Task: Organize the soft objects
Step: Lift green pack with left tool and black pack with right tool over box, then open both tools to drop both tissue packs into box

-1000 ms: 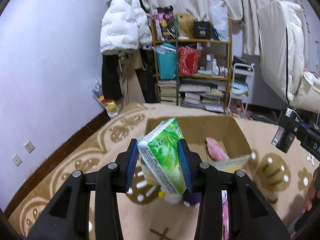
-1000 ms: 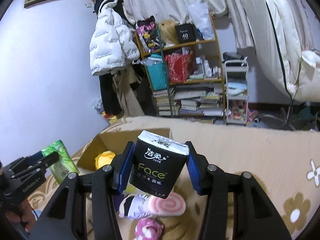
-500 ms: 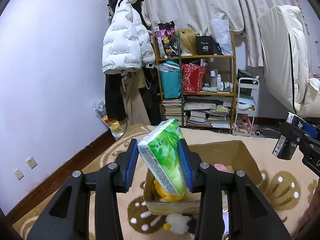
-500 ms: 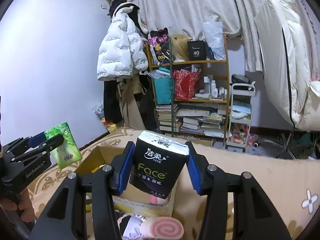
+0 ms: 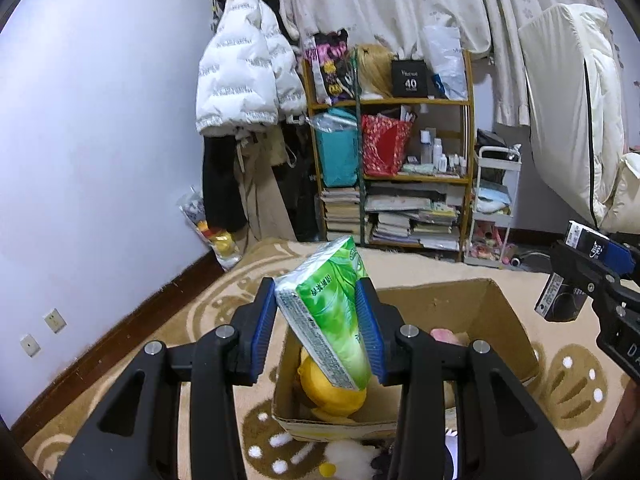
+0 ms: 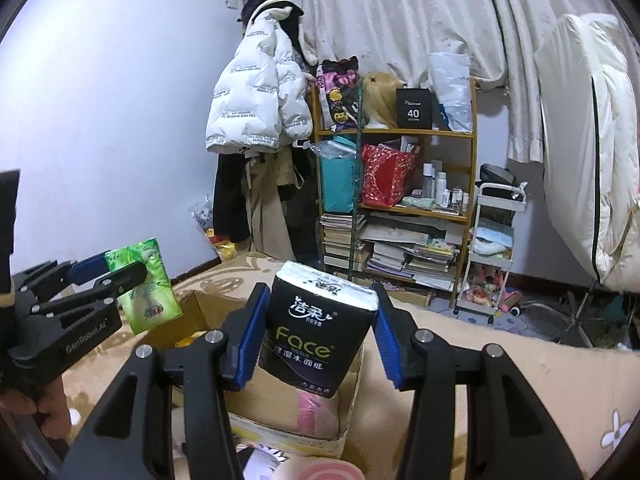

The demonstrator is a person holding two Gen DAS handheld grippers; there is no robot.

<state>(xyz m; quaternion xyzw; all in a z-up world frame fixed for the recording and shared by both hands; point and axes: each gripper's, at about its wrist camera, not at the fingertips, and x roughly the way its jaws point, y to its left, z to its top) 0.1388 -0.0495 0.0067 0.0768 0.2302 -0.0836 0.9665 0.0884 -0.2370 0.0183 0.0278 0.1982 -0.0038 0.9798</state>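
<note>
Cardboard box (image 5: pixel 496 312), low in both views, now sits closer beneath the two grippers than a second ago, so release into it appears near. At 9 o'clock in the right view, the left gripper (image 5: pixel 322 328) has its fingers clamped on a tilted green tissue pack (image 5: pixel 332 320), above a yellow plush (image 5: pixel 332 394) in the box. At centre, the right gripper (image 6: pixel 318 330) squeezes an upright black tissue pack (image 6: pixel 316 332), glossy, white-topped, over the box's near wall.
</note>
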